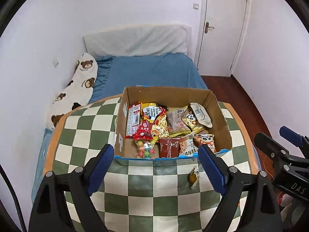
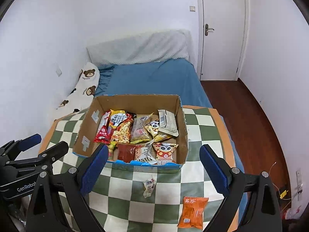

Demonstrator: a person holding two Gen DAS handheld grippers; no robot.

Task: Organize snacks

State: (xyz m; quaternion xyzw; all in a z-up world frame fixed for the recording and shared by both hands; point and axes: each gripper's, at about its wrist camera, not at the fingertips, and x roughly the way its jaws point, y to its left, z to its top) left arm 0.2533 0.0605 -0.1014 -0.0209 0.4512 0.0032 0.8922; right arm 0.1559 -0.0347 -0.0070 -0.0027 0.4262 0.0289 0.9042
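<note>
- Hovering above the green-and-cream checkered tablecloth (image 2: 119, 208), both tools hang clear of everything, angled down at the scene.
- Left gripper (image 1: 156, 166): blue-padded jaws spread wide, nothing between them. Right gripper (image 2: 154, 170): same story, wide apart and empty.
- Open brown cardboard box (image 2: 181, 135) sits near the table's far edge, already crammed with snack packets, among them a red candy bag (image 1: 143, 131) and a panda-print pouch (image 2: 166, 151).
- Two stragglers remain outside: an orange foil snack packet (image 2: 193, 213) lying flat near the front right, and a small crinkled clear wrapper with a yellow sweet (image 1: 193, 176) just in front of the box.
- Risks, as I read it: that flat orange packet offers little edge, so pads may skid over it or pinch the cloth instead.
- The small wrapper is light; a clumsy close could flick it away.
- The box is heaped, so anything dropped on top could slide back out, and a nudge might push the box towards the table edge.
</note>
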